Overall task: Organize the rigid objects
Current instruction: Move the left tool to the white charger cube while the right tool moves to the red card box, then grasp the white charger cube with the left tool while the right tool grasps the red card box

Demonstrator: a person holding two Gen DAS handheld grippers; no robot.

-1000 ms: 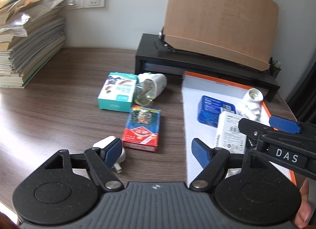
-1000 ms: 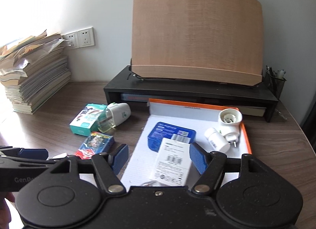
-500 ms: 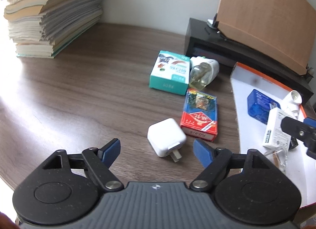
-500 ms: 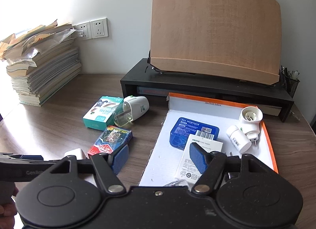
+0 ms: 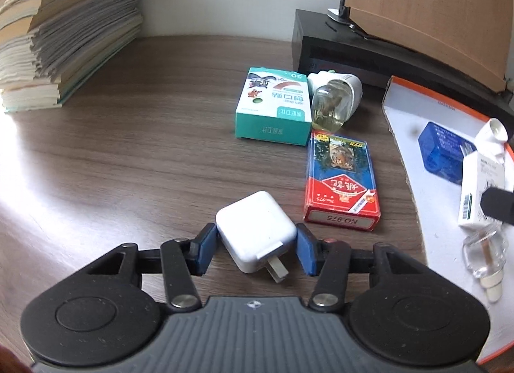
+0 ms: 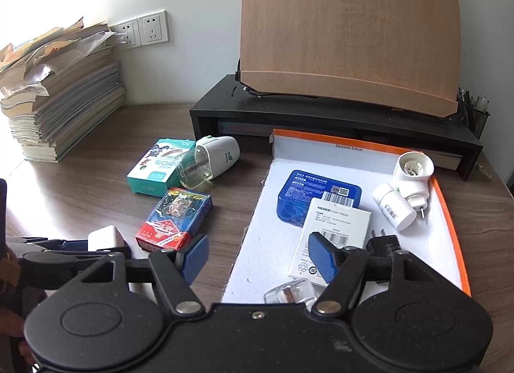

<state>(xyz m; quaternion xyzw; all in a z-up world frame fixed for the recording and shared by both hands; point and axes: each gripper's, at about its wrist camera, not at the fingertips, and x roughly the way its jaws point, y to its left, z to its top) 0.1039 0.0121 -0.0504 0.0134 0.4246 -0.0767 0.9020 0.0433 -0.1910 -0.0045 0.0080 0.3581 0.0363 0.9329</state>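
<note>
- the left gripper (image 5: pixel 255 249) sat low over the wooden desk (image 5: pixel 128 154), its jaws closing on a white charger (image 5: pixel 255 231); both blue pads touched the charger's sides.
- the charger lay on the desk with its metal prongs pointing back toward the gripper body.
- just beyond it lay a red and blue card box (image 5: pixel 340 183), flat on the desk and near the charger but apart from it.
- farther back a teal and white box (image 5: pixel 273 106) lay beside a white plug-in bottle (image 5: pixel 334 99) on its side; the two looked to be touching.
- the right gripper (image 6: pixel 257 259) hung with its jaws apart and nothing between them, over the near left edge of a white tray with an orange rim (image 6: pixel 449 212).
- in the tray lay a blue case (image 6: pixel 314 193), a white carton (image 6: pixel 331 238) partly over it, a white socket adapter (image 6: pixel 414 173), a small white bottle (image 6: pixel 393 209) and a black plug (image 6: pixel 382 244).
- a clear plastic piece (image 6: pixel 289 292) lay at the tray's near edge, partly hidden by the gripper.
- a stack of books (image 6: pixel 61 99) stood at the left by the wall, and a black stand (image 6: pixel 321 119) carried a wooden board (image 6: pixel 347 29).
</note>
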